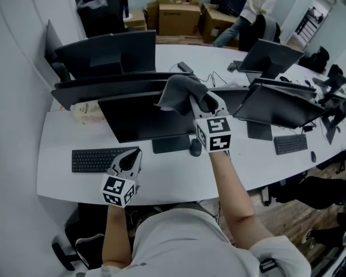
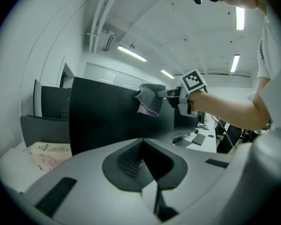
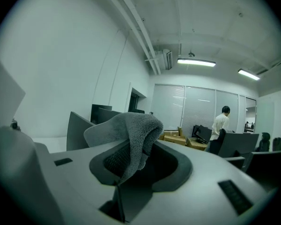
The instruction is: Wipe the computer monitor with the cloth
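Hanging bunched at the top right edge of the nearest monitor (image 1: 139, 119), the grey cloth (image 1: 182, 92) looks soft, light and floppy. It should mould to the screen under gentle pressure, though a thin pinch could let it slip, so a thick fold seated deep in the jaws is likely the safest hold. The right gripper (image 1: 197, 104) has that: its jaws are closed on a fat fold, the rest draping over them. Whether cloth touches screen I cannot tell. The right forearm reaches forward and up, above the mouse (image 1: 195, 148). The left gripper (image 1: 131, 159) sits low by the right end of the keyboard (image 1: 94, 160), jaws together on nothing.
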The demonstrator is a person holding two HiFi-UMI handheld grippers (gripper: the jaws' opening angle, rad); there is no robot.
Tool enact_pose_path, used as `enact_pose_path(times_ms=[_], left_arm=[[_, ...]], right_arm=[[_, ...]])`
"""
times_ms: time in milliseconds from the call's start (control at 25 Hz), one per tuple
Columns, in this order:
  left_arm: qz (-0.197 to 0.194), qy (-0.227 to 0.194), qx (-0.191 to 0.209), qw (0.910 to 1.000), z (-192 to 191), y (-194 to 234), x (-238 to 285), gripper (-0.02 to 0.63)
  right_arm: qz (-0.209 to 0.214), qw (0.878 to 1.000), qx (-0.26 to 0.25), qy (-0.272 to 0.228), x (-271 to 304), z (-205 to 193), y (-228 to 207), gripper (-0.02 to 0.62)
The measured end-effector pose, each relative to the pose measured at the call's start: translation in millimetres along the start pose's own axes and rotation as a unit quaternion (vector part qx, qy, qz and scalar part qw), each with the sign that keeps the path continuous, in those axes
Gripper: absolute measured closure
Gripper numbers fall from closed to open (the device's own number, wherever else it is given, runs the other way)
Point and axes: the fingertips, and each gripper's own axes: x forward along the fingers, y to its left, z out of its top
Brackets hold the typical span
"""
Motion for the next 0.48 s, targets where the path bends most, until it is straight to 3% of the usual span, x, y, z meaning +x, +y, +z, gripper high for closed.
enact_pose_path(times_ms=[480], left_arm=[[-0.033, 0.011, 0.02, 0.9992, 6, -46, 49, 0.604]], right_arm=[[-0.029, 0.998, 0.046, -0.008, -23, -25, -78, 0.465]])
